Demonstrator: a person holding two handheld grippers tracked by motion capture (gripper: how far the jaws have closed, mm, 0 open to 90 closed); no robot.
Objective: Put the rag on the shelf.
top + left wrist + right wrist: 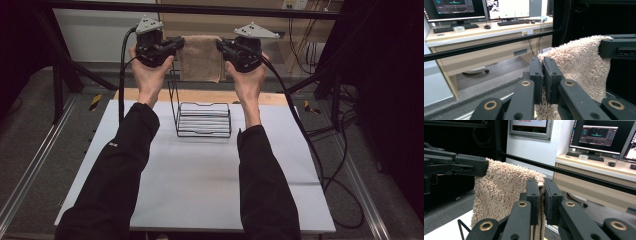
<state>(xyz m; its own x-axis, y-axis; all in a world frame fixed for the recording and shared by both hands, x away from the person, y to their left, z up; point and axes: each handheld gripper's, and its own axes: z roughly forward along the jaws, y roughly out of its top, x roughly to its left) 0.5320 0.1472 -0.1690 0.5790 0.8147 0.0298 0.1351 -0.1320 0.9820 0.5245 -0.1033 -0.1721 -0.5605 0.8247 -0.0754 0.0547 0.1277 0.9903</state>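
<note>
At the upper left of the high view the left gripper [176, 45] pinches the left top corner of a beige towel [200, 57], which hangs stretched in the upper middle of the frame, above a black wire rack [204, 119] standing on the white surface [195, 185]. At the upper right of the towel the right gripper [223, 46] pinches the other top corner. The left gripper view shows its jaws pressed together on the fluffy towel edge [576, 62], with monitors and a keyboard [512, 22] on a desk at the upper left. The right gripper view shows a monitor [597, 136] at the upper right; its writing is too small to read.
</note>
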